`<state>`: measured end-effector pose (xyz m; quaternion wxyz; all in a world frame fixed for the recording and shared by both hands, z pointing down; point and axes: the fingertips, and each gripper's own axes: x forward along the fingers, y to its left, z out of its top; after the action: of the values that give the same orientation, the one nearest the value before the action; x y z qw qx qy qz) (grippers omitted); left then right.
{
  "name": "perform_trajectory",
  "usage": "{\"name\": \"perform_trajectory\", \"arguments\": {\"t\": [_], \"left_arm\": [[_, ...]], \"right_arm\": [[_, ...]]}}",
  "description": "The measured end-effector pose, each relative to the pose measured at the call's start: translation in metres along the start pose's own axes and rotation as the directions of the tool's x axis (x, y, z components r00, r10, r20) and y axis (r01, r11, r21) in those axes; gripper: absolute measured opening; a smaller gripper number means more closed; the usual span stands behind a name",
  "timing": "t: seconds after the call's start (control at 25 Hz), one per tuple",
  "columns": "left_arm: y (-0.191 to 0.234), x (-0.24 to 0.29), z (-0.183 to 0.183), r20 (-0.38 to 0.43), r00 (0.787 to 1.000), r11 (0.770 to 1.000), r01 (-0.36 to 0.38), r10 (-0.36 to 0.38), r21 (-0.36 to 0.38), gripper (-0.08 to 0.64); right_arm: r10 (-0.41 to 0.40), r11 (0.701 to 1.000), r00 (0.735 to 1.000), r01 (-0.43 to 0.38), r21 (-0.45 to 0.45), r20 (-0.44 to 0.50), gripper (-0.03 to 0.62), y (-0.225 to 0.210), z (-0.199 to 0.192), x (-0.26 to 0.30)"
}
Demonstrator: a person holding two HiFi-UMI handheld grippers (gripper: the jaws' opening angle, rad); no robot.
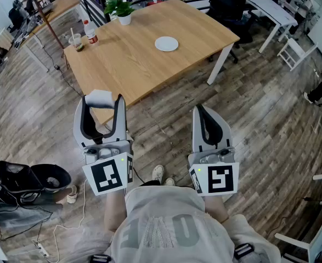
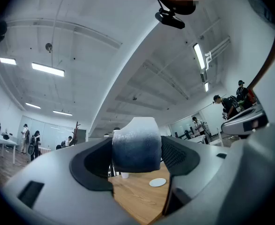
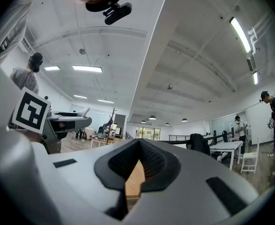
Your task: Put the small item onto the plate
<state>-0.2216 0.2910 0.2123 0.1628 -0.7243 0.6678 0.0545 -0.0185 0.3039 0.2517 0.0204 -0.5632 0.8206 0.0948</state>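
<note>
Small item (image 1: 99, 98) up off the table, pinched between the jaws of the left gripper (image 1: 101, 104), which sits at about 7 o'clock from the plate (image 1: 166, 44). From the head view it's only a pale white patch at the jaw tips. The left gripper view tells more: the small item (image 2: 136, 143) is a soft-looking block with a rounded top, white above and fading to dark blue-grey below, and both pads of the left gripper (image 2: 138, 159) press its sides. Just under it at 5 o'clock, the white plate (image 2: 158, 182) lies bare on the wooden table (image 2: 137, 200), well apart from the block.

Back to the head view, and the whole table (image 1: 144, 59) shows: the plate near its middle, a potted plant (image 1: 122, 10) at the far edge at 11 o'clock from the plate, a bottle (image 1: 89, 32) and a cup (image 1: 77, 41) out at 9 o'clock by the corner. Neither gripper view shows those.

Right gripper (image 1: 199, 110) hangs at 3 o'clock from the left one, short of the table. Its own view shows the right gripper (image 3: 138, 146) with jaws together and nothing in them, just a sliver of wood through the slit.
</note>
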Motion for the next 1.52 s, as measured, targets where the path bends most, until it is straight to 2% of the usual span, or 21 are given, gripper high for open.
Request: {"name": "perform_trajectory", "arguments": {"t": [0.52,0.76,1.08,1.28,1.52], "left_arm": [[0.022,0.019,-0.013,-0.008,1.0,1.0,-0.01,0.01,-0.015,0.314],[0.029,0.043,-0.024,-0.002,1.0,0.999,0.026,-0.026,-0.022,0.314],[0.031,0.085,-0.047,-0.005,0.995,0.993,0.098,-0.099,-0.072,0.314],[0.019,0.113,-0.052,0.009,0.991,0.989,0.13,-0.13,-0.07,0.314],[0.004,0.152,-0.07,0.011,0.992,0.989,0.125,-0.125,-0.073,0.314]], "right_arm": [[0.025,1.0,1.0,-0.025,0.014,0.0,0.017,0.011,-0.006,0.03],[0.008,1.0,1.0,-0.008,0.018,0.013,0.017,0.012,-0.006,0.055],[-0.065,0.998,0.998,0.065,0.009,-0.019,0.017,-0.001,-0.02,0.077],[-0.056,0.998,0.998,0.056,0.015,-0.024,0.017,-0.009,-0.031,0.102],[-0.02,1.0,1.0,0.02,0.012,0.005,0.017,-0.031,-0.043,0.145]]}}
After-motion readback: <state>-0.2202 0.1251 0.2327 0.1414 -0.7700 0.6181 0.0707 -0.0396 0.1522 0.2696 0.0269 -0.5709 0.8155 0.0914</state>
